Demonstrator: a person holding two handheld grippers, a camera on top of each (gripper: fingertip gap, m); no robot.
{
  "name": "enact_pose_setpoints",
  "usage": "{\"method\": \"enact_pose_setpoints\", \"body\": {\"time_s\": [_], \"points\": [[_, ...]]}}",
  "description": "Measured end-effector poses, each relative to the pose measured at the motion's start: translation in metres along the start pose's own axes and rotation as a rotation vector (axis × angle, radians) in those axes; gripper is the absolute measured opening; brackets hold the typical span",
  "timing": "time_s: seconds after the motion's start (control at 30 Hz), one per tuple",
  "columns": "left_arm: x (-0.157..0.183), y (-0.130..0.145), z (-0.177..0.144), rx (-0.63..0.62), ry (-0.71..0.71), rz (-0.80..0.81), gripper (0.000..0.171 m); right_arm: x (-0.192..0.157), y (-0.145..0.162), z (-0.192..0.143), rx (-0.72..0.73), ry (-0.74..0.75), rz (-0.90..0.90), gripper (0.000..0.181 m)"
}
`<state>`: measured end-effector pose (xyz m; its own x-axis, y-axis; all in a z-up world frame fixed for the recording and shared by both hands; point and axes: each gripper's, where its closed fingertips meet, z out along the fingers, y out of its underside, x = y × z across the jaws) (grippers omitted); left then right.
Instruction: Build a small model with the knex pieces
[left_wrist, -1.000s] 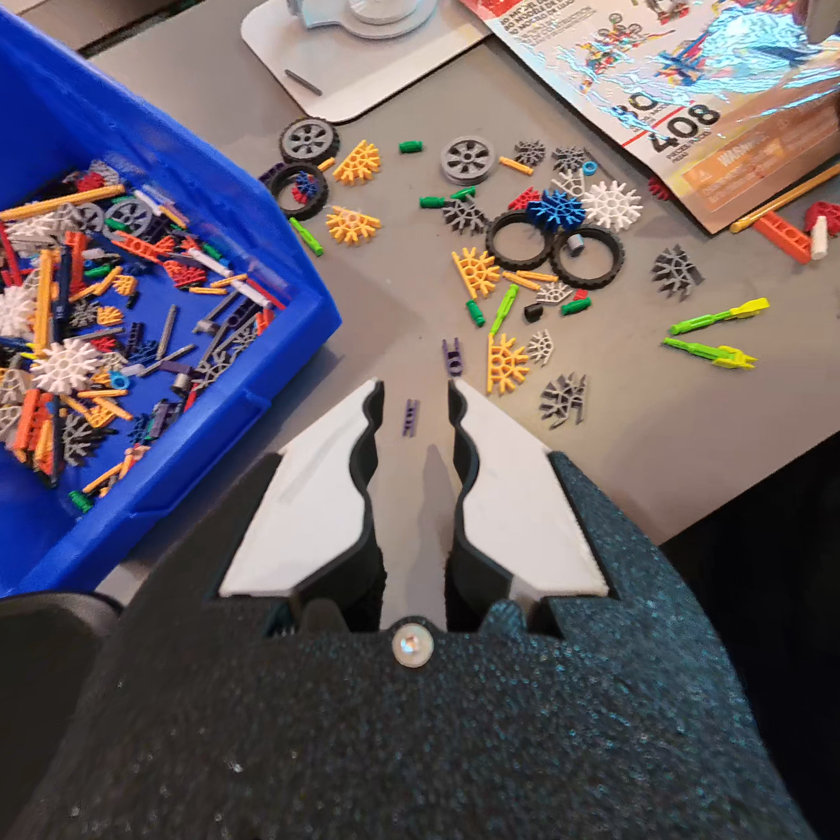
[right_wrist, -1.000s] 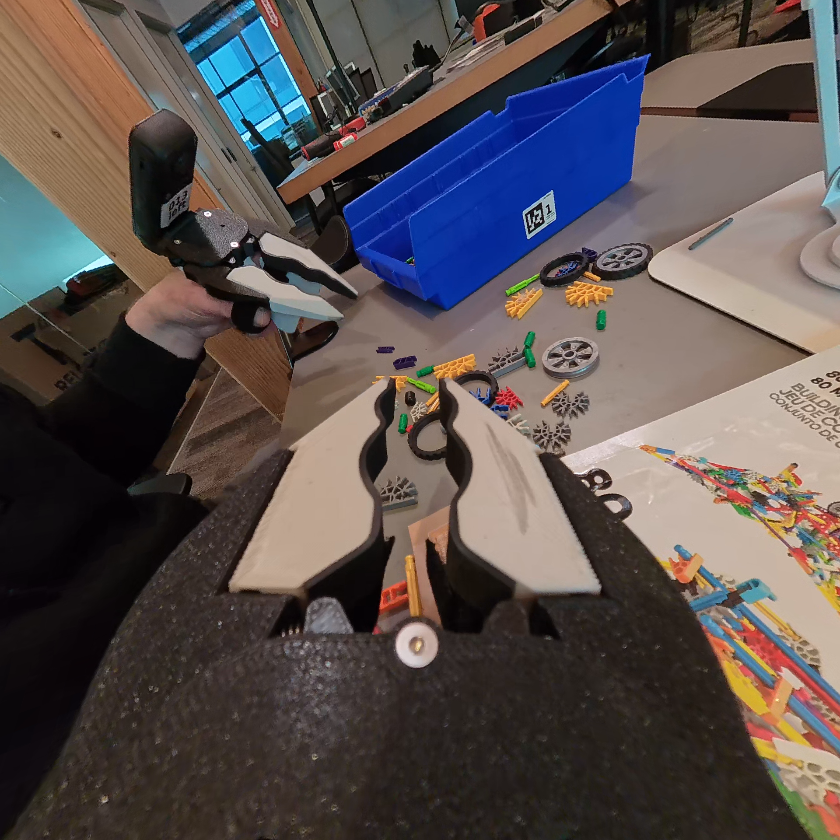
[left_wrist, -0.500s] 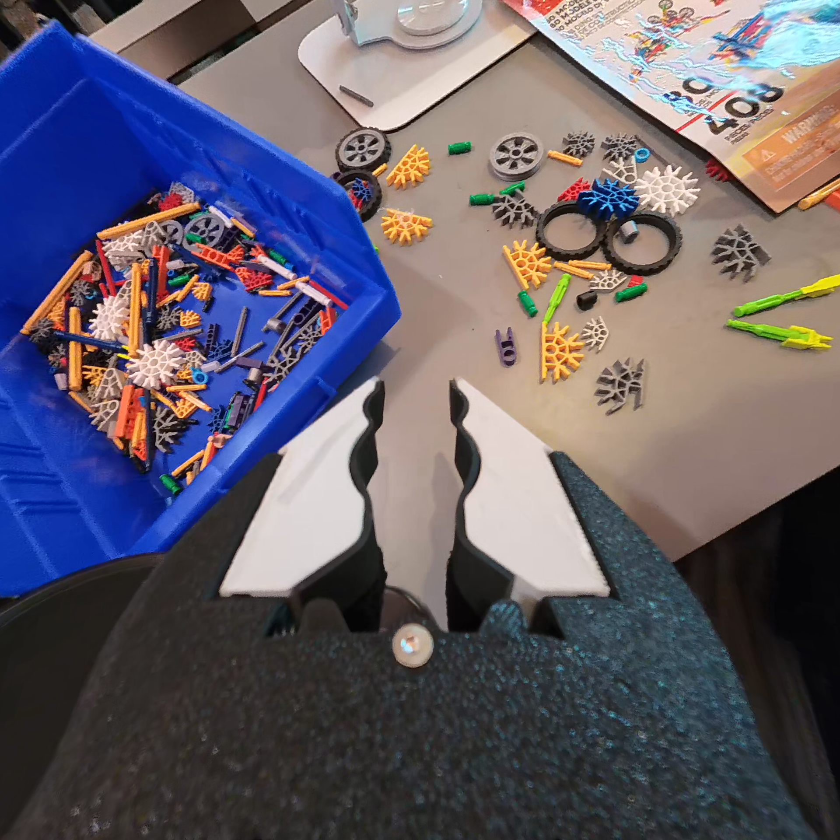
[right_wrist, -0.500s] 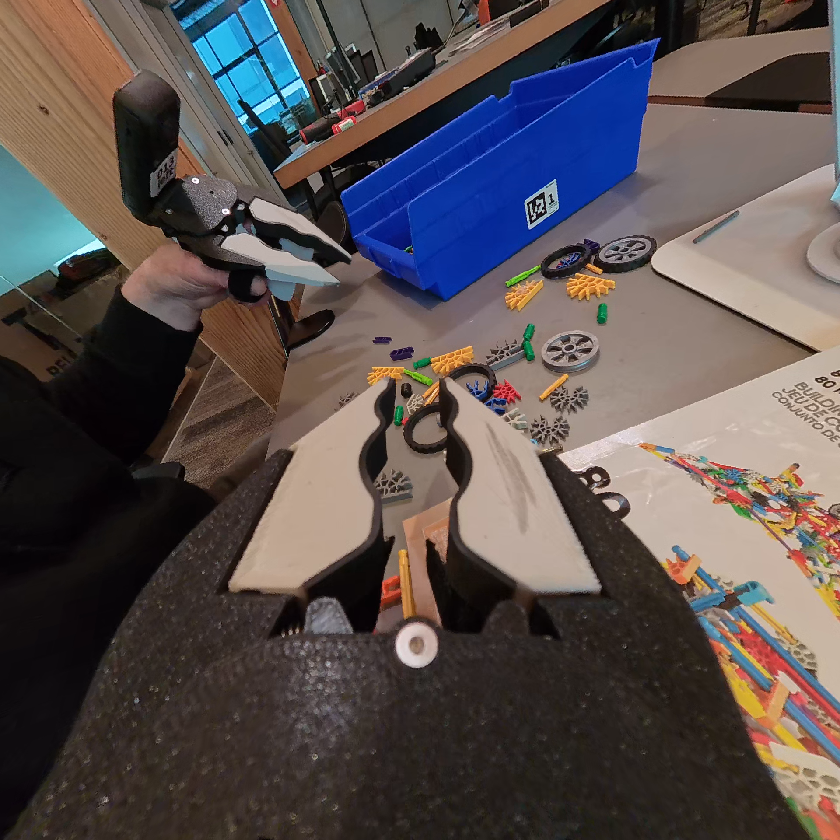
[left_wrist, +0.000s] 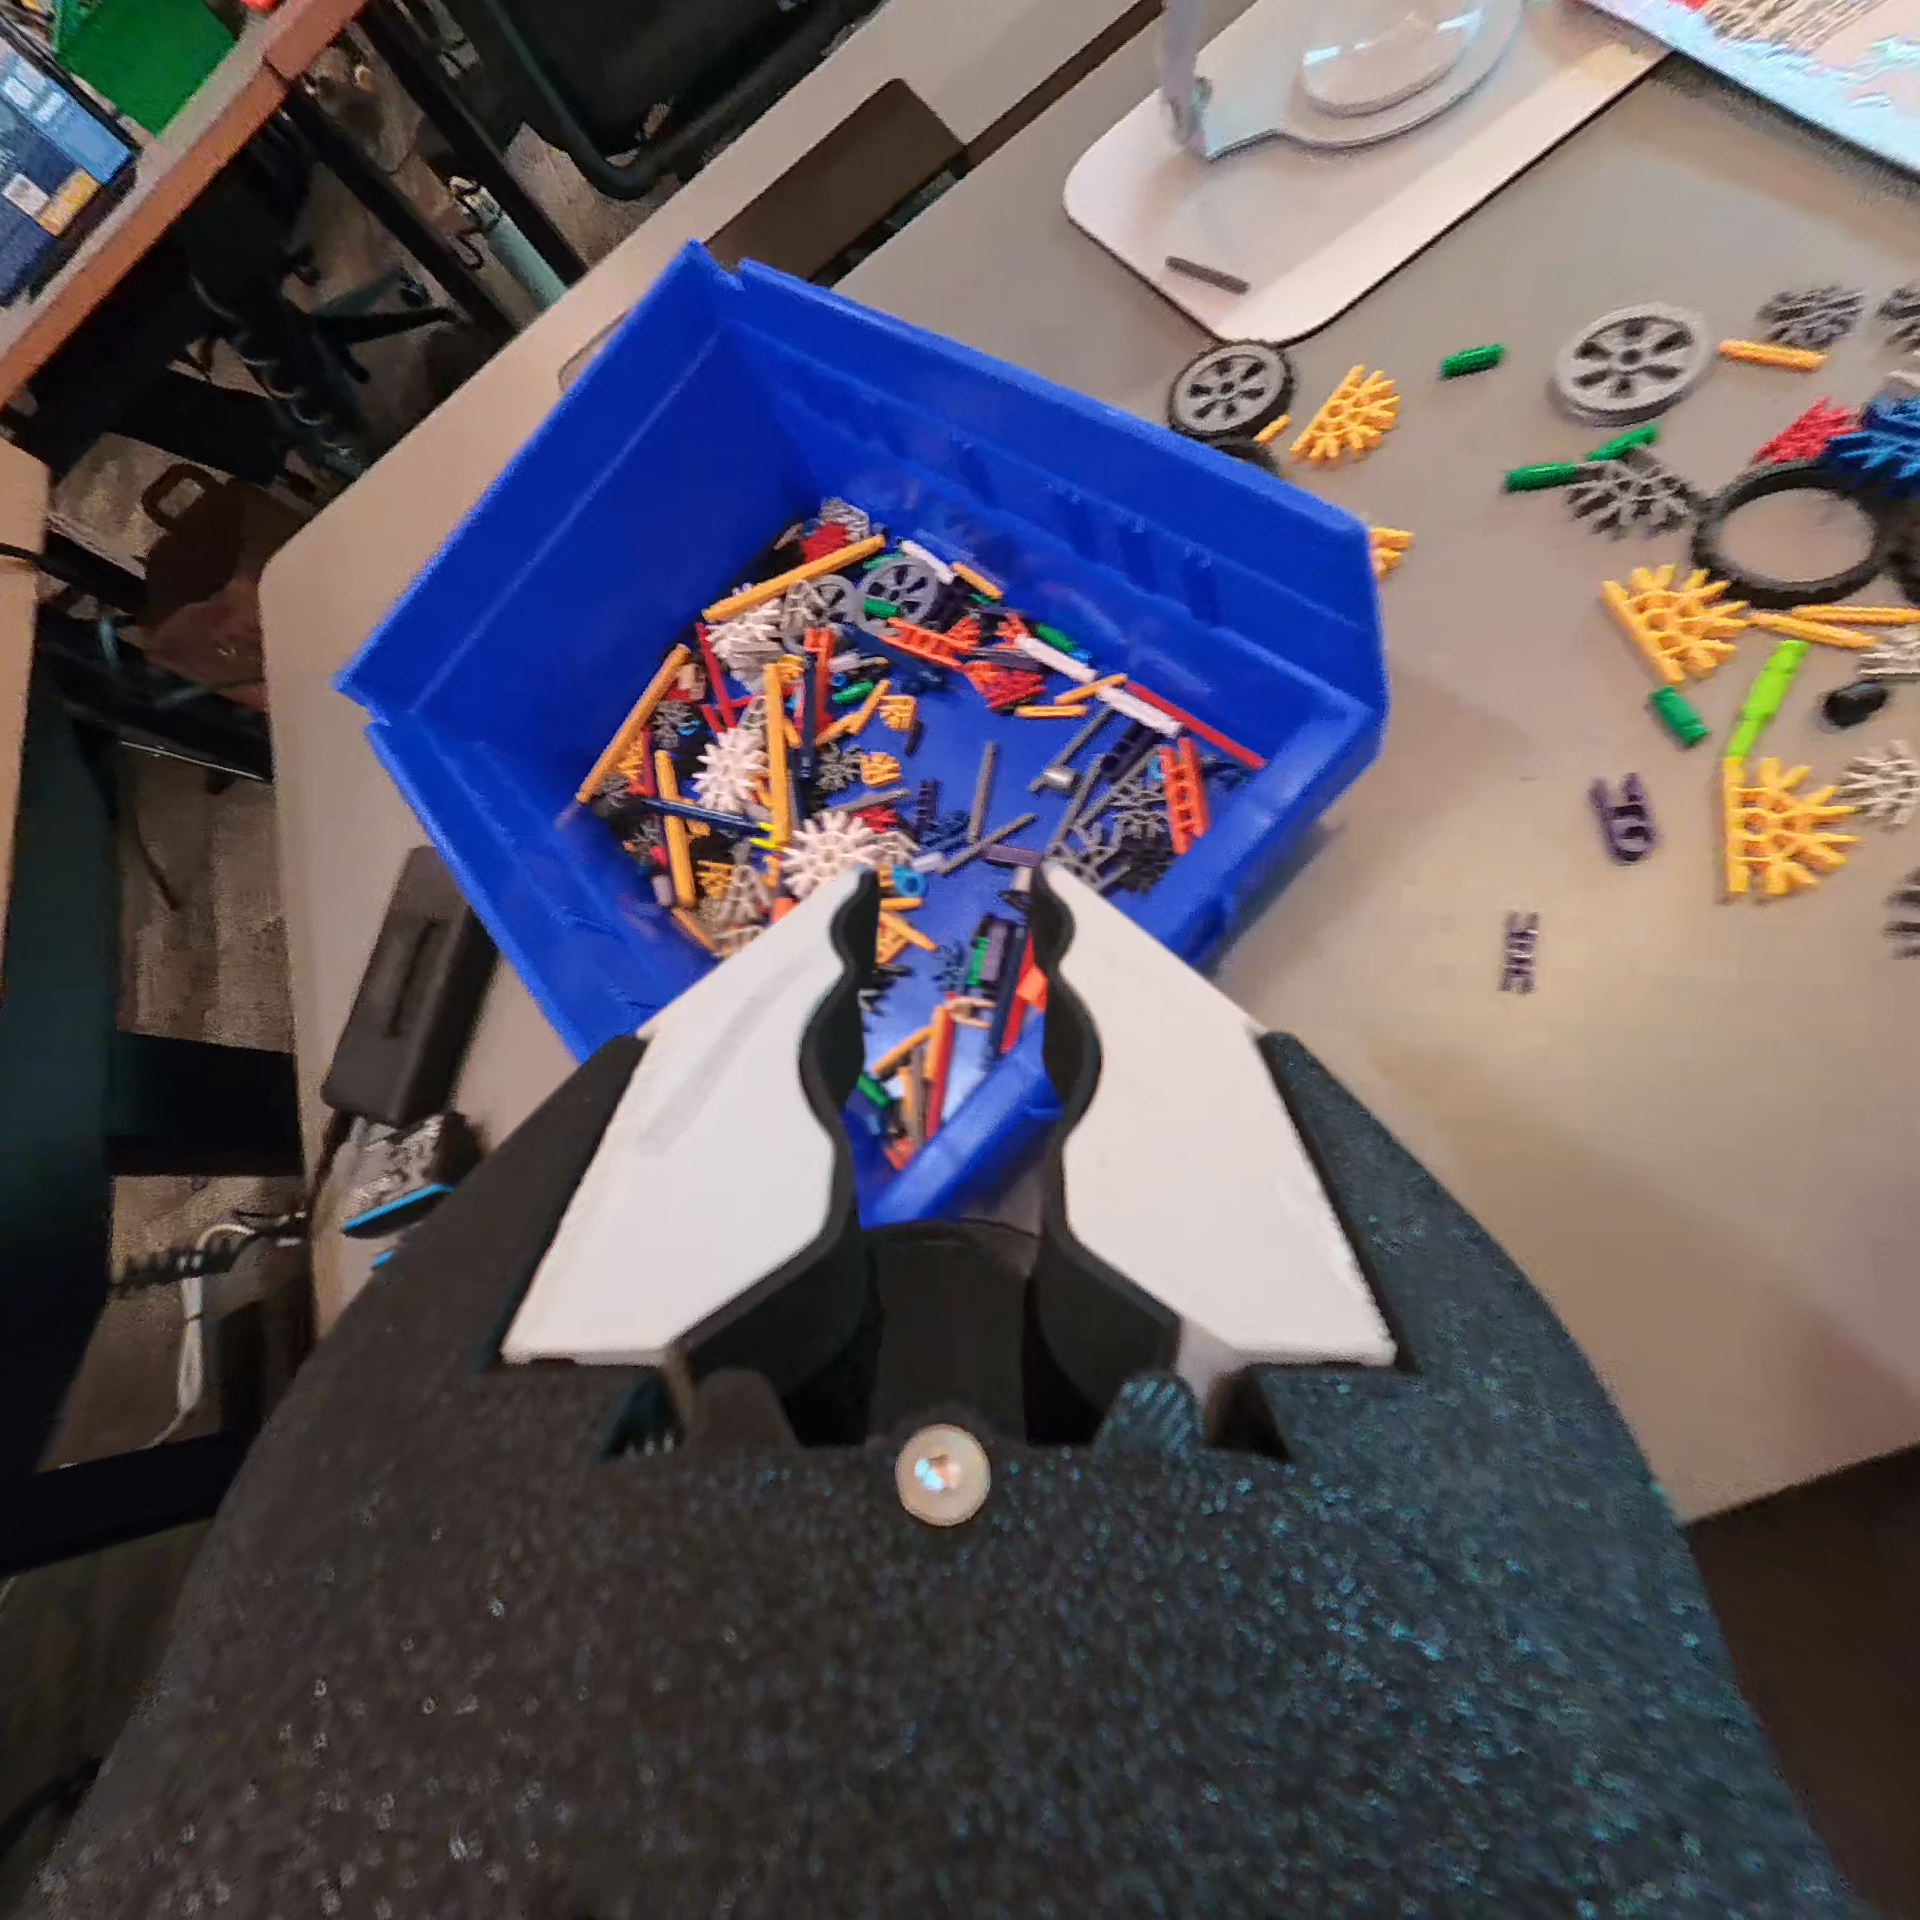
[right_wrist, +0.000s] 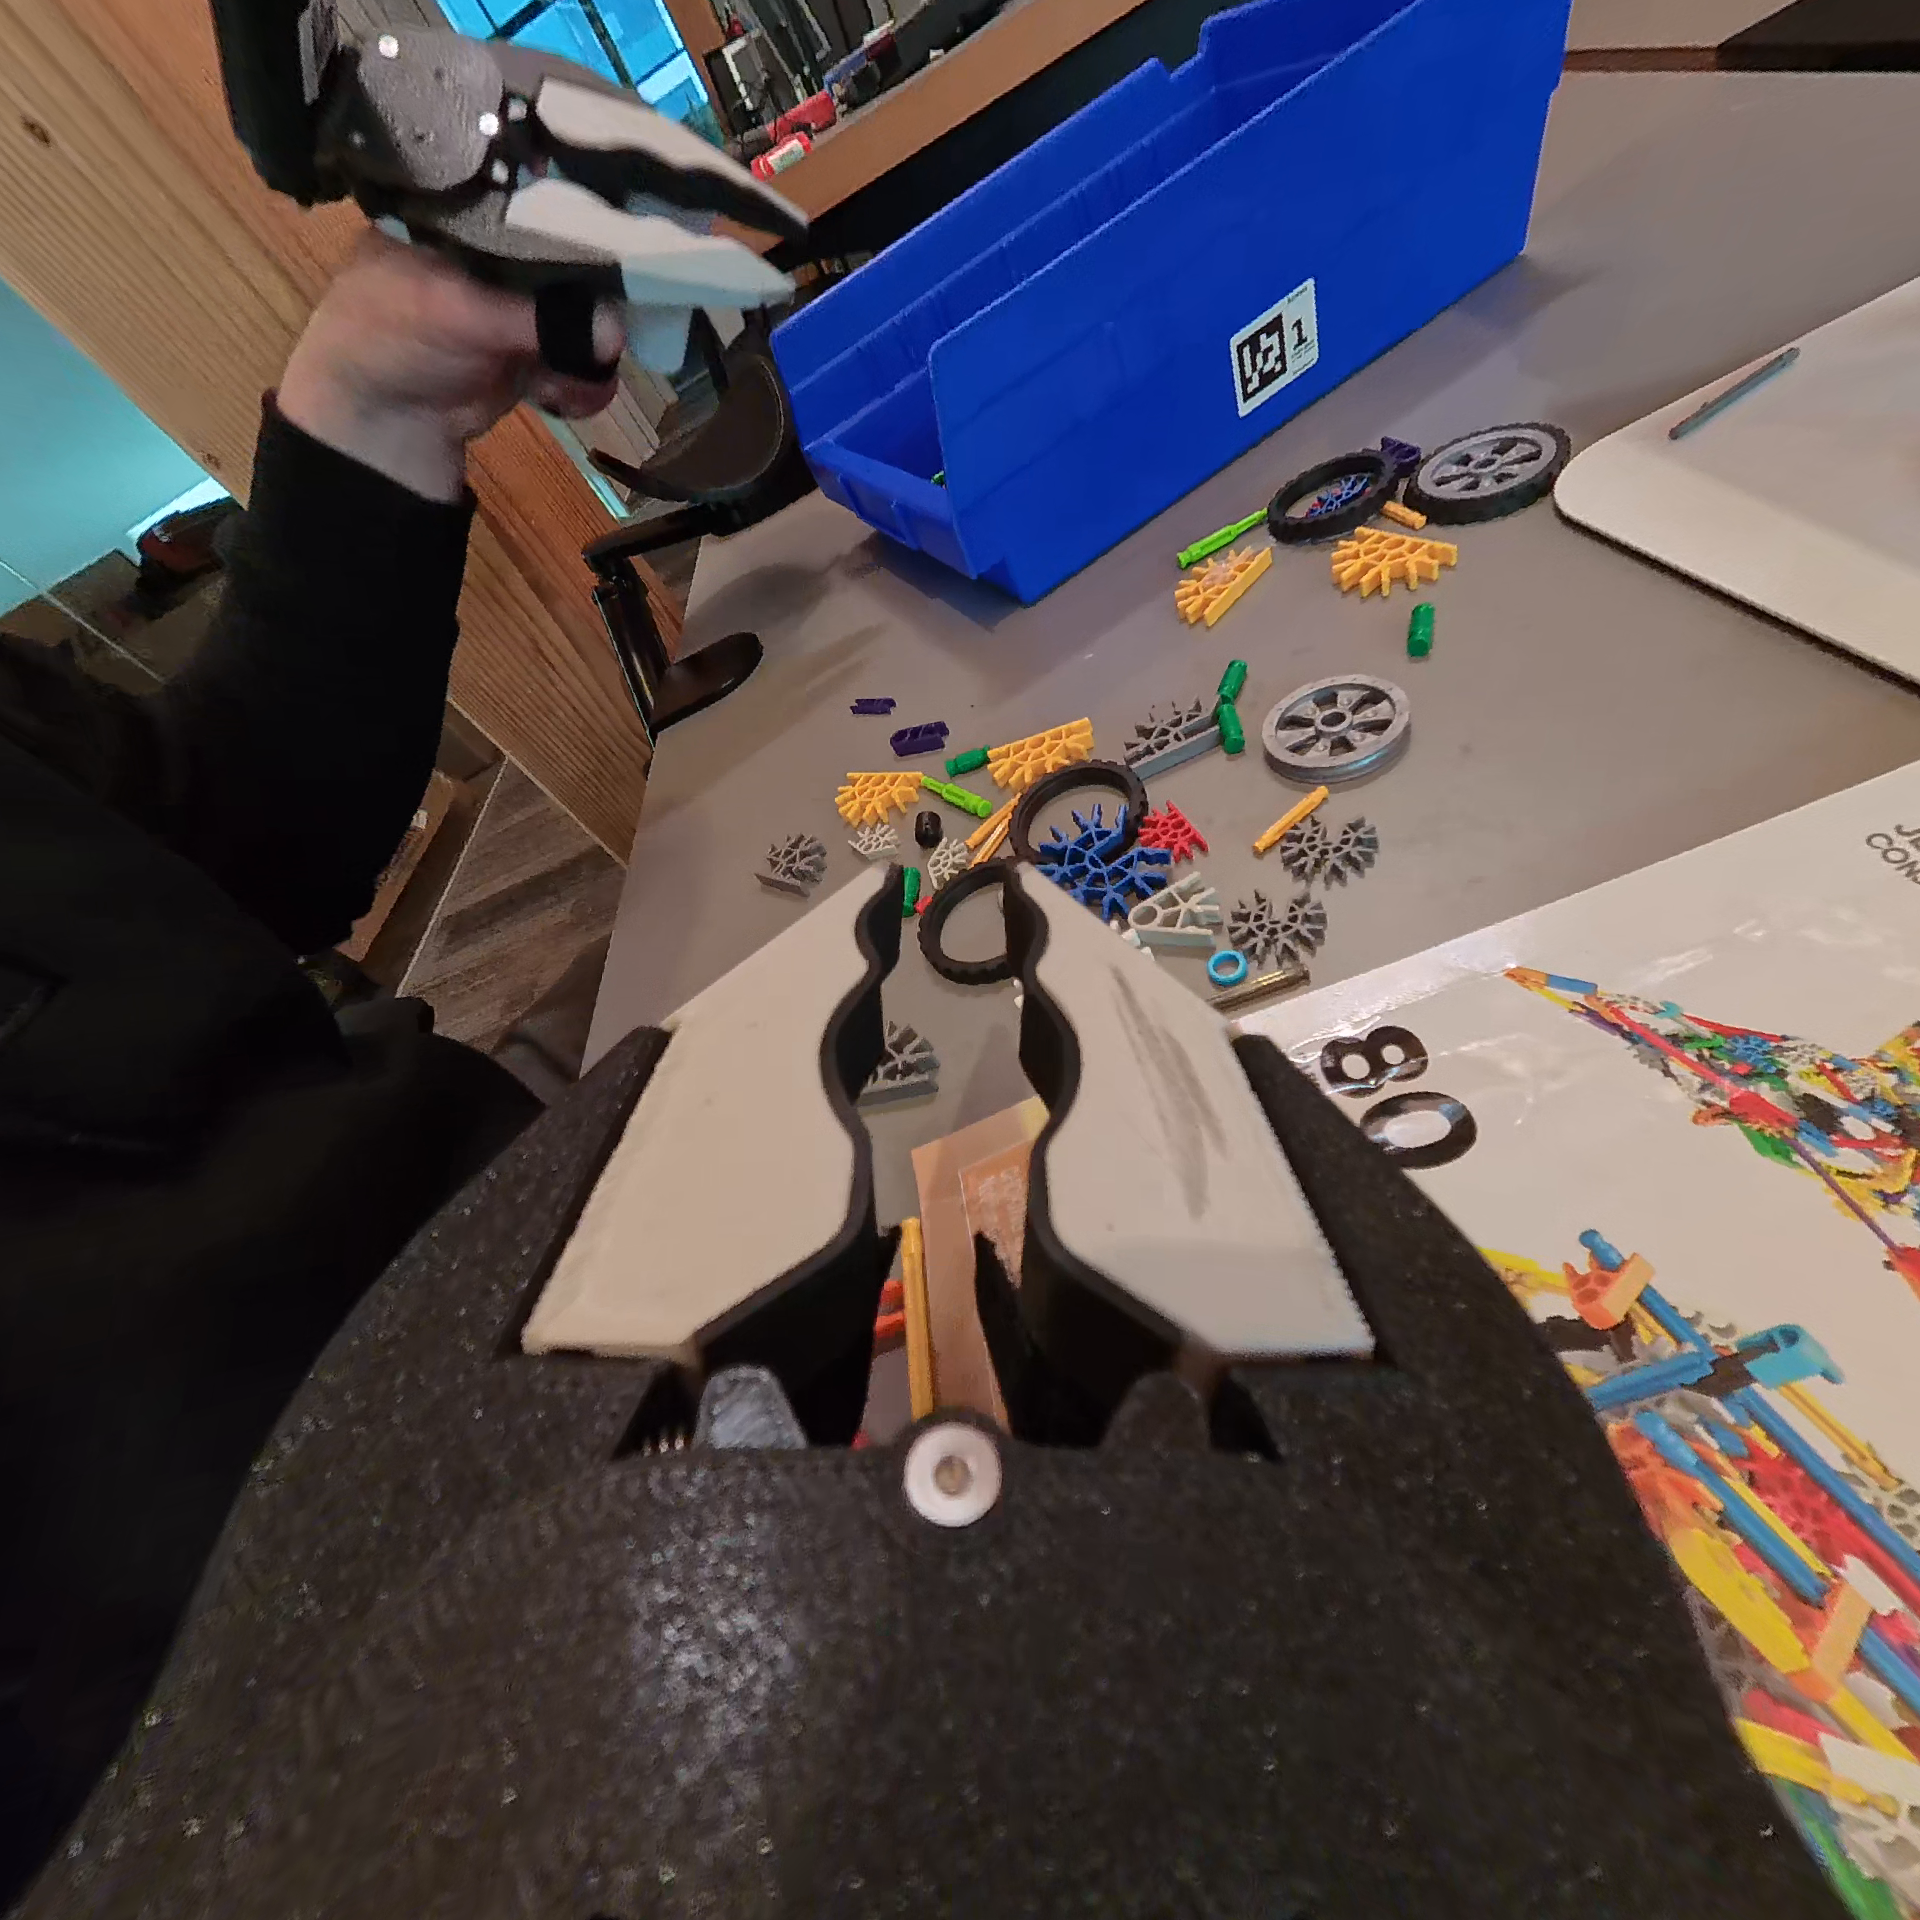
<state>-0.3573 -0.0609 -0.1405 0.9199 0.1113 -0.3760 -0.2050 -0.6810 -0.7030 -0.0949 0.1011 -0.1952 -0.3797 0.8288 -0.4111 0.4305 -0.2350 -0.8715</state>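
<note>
Left gripper (left_wrist: 948, 894): fingers apart, empty, hung over blue bin (left_wrist: 582, 582) of construction-toy pieces. Right gripper (right_wrist: 951, 883): fingers apart, empty, above black tyre ring (right_wrist: 966, 940) on grey table (right_wrist: 1558, 665).

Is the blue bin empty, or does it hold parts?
Partly filled. The blue bin holds a loose pile of construction-toy rods and connectors covering part of its floor; the far end is bare blue plastic.

Even, soft indoor light, moderately bright. Daylight enters through the far-left window (right_wrist: 582, 26). Shadows on the grey table (left_wrist: 1455, 1091) are faint and diffuse. The printed box (right_wrist: 1662, 1195) carries glare on its glossy wrap. Motion blur smears the left wrist view, worst toward its far right edge. Wide-angle distortion bends edges.
</note>
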Motion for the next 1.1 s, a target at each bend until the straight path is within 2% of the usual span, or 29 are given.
{"method": "enact_pose_setpoints", "body": {"time_s": [0.17,0.47,0.7,0.83,1.0,1.1], "points": [[-0.021,-0.005,0.017,-0.037,0.055,0.066,0.027,0.002,0.004,0.002,-0.015,-0.017,0.028,0.018],[-0.007,0.010,0.065,-0.206,0.267,0.289,0.025,0.002,0.006,0.004,-0.040,-0.080,0.097,0.018],[-0.002,0.010,0.085,-0.255,0.357,0.380,0.027,0.006,0.006,0.004,-0.051,-0.100,0.157,0.018],[-0.021,0.009,0.097,-0.274,0.308,0.395,0.029,0.006,0.009,0.006,-0.071,-0.102,0.163,0.018],[-0.065,-0.002,0.116,-0.243,0.228,0.305,0.035,0.006,0.011,0.008,-0.091,-0.105,0.168,0.018],[-0.078,-0.002,0.130,-0.264,0.221,0.283,0.039,0.006,0.011,0.008,-0.093,-0.110,0.173,0.018]]}}
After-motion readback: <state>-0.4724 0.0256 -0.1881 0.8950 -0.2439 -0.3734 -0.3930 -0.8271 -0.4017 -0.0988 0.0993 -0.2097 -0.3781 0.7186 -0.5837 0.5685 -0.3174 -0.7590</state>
